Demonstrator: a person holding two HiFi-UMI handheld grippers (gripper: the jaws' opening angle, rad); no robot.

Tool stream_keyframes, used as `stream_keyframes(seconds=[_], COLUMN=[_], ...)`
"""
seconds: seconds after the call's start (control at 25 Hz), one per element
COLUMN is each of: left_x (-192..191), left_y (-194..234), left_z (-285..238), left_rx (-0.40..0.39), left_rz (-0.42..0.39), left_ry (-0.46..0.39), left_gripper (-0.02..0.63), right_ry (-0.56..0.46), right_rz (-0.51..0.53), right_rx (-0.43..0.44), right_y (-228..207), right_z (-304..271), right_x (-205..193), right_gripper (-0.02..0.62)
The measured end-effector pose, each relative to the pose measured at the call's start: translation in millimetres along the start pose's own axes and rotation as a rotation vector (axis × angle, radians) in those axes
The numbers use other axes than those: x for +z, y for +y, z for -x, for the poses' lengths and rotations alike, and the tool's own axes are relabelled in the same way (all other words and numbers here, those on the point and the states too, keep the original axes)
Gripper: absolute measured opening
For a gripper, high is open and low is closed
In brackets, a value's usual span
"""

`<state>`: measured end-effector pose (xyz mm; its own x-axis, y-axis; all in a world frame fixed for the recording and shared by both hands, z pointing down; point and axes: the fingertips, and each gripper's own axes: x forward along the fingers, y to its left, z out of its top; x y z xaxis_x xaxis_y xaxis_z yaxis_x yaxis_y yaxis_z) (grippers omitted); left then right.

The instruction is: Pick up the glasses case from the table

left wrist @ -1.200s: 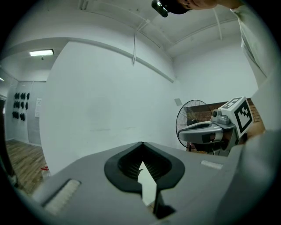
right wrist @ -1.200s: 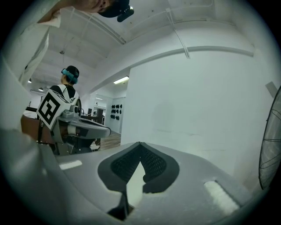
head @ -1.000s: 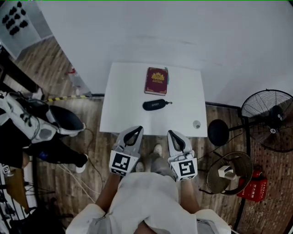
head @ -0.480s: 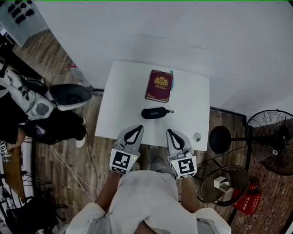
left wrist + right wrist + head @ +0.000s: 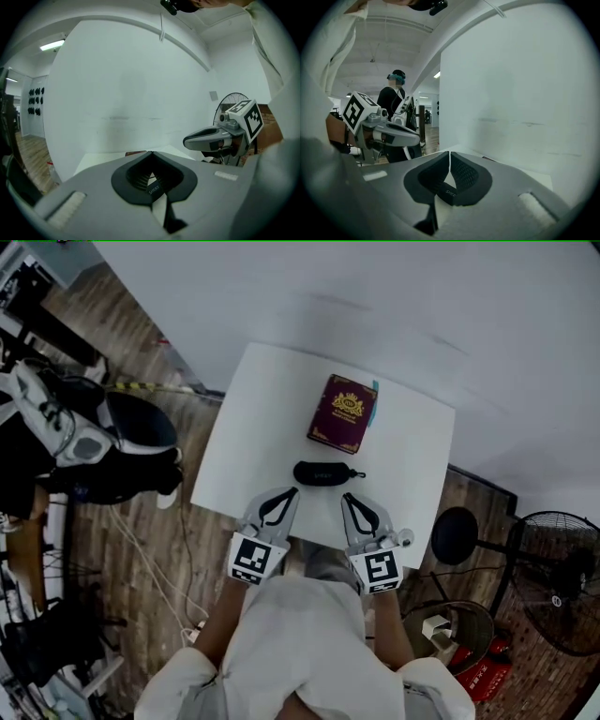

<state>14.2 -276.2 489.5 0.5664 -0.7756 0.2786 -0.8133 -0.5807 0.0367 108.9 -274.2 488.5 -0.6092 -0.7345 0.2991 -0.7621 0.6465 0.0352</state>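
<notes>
The black glasses case (image 5: 325,472) lies across the middle of the white table (image 5: 244,446), just in front of a maroon book (image 5: 344,412). My left gripper (image 5: 288,492) hangs over the table's near edge, a little left of the case, shut and empty. My right gripper (image 5: 346,499) is level with it on the right; its jaws are beginning to open, only a hairline slit shows, and nothing is between them. In the left gripper view the left gripper (image 5: 150,153) blocks the case. The right gripper (image 5: 449,153) hides it too in the right gripper view.
A small round object (image 5: 405,538) sits at the table's near right corner, beside my right gripper. A black stool (image 5: 455,535) and a floor fan (image 5: 561,592) stand to the right. A person with equipment (image 5: 66,437) is on the left. A white wall runs behind the table.
Both grippers have moved forward and down, from short of the table to over its near edge, closer to the case. The case and book have not moved on the table.
</notes>
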Motion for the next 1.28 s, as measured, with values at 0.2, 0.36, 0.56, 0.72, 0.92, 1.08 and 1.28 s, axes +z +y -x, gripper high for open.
stream_keyframes(seconds=[0.2, 0.36, 0.56, 0.72, 0.92, 1.08, 1.28], left_x=[-22, -37, -50, -62, -77, -90, -102], left_y=[6, 10, 16, 19, 21, 21, 18], left_z=[-22, -35, -50, -58, -67, -74, -76], left_rx=[0.033, 0.054, 0.072, 0.081, 0.086, 0.088, 0.095], left_rz=[0.039, 0.07, 0.095, 0.12, 0.146, 0.165, 0.193], left_ry=[0.051, 0.092, 0.124, 0.151, 0.18, 0.202, 0.223], left_gripper=[0.02, 0.019, 0.02, 0.02, 0.018, 0.018, 0.018], right_ry=[0.095, 0.15, 0.197, 0.236, 0.292, 0.352, 0.411], right_rz=[0.035, 0.064, 0.104, 0.148, 0.177, 0.228, 0.316], right_rx=[0.079, 0.137, 0.19, 0.235, 0.287, 0.319, 0.367], right_y=[-11, -16, -22, -21, -18, -17, -13], right_z=[-25, -40, -57, -69, -83, -91, -99], right_x=[-29, -45, -60, -71, -90, -109, -128], right_gripper=[0.026, 0.031, 0.032, 0.038, 0.055, 0.081, 0.131])
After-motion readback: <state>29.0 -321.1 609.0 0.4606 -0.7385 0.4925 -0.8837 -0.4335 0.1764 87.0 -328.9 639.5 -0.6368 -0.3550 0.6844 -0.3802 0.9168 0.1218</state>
